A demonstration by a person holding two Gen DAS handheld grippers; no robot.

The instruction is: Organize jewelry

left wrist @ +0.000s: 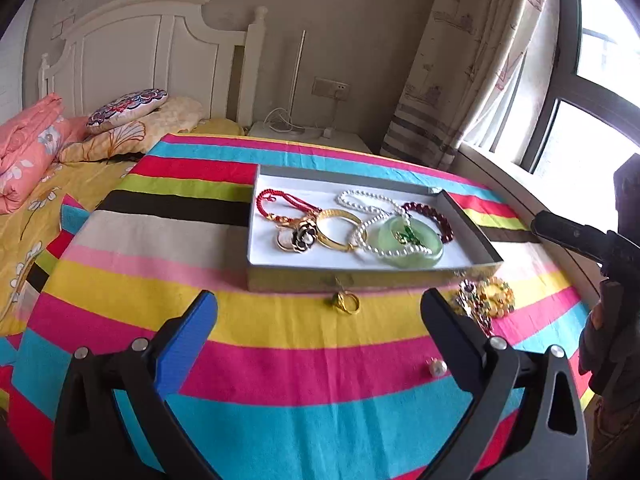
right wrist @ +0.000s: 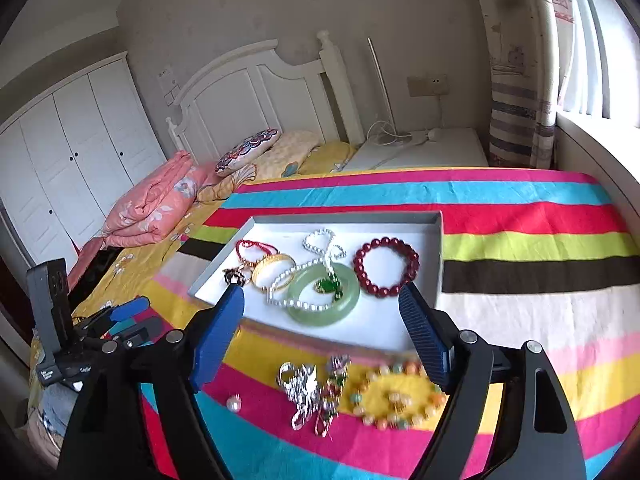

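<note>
A shallow grey tray (left wrist: 472, 226) with a white floor lies on the striped cloth. In it are a red cord bracelet (left wrist: 276, 204), a gold bangle (left wrist: 340, 232), a pearl strand (left wrist: 372, 208), a green jade ring (left wrist: 412, 246) and a dark red bead bracelet (right wrist: 386, 266). In front of the tray lie a gold ring (left wrist: 346, 302), a pearl earring (left wrist: 437, 367), a silver brooch (right wrist: 302, 390) and a yellow bead bracelet (right wrist: 396, 396). My left gripper (left wrist: 320, 316) is open above the gold ring. My right gripper (right wrist: 324, 312) is open above the loose pieces.
The striped cloth (left wrist: 280, 360) covers the bed end. Pillows (left wrist: 128, 108) and a folded pink quilt (left wrist: 28, 148) lie at the left. A white nightstand (right wrist: 432, 150) with cables stands behind. A window sill (left wrist: 520, 196) runs along the right.
</note>
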